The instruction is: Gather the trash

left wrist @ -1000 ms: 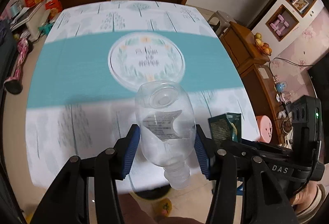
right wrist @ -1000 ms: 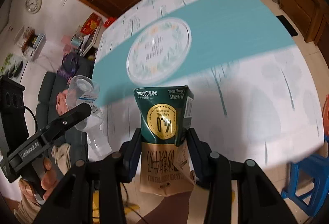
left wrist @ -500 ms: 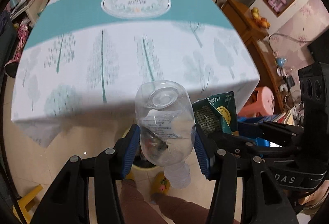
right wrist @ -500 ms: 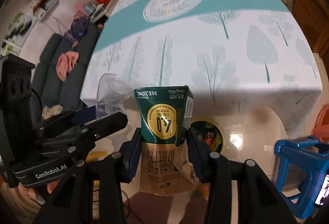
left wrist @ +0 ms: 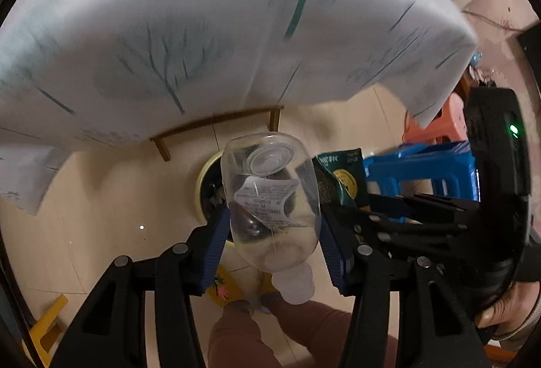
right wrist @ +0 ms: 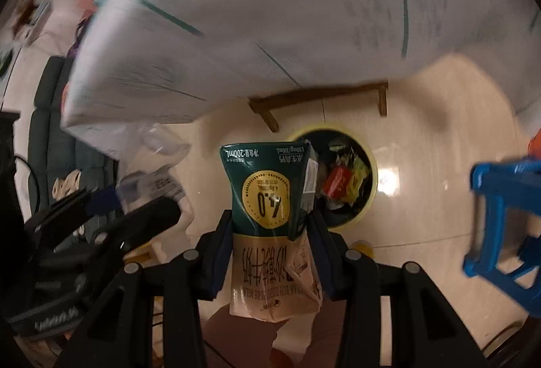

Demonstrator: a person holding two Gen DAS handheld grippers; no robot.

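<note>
My left gripper [left wrist: 272, 232] is shut on a clear plastic bottle [left wrist: 270, 195], base pointing away and neck toward me. It hangs above a round yellow-rimmed trash bin [left wrist: 207, 195] on the floor, which the bottle partly hides. My right gripper [right wrist: 270, 232] is shut on a green and tan milk carton [right wrist: 268, 209]. The trash bin [right wrist: 351, 178] lies just right of the carton, with wrappers inside. In the left wrist view the carton [left wrist: 341, 178] shows right of the bottle. In the right wrist view the bottle [right wrist: 159, 178] and left gripper appear at the left.
The table with its white tree-print cloth [left wrist: 219, 29] overhangs the floor above the bin. A blue plastic stool [right wrist: 503, 222] stands at the right, a dark sofa [right wrist: 47, 138] at the left. A person's legs in reddish trousers [left wrist: 243, 337] are below the grippers.
Both grippers have dropped from above the tabletop to below its edge, carrying bottle and carton. The floor bin has come into view beneath them.
</note>
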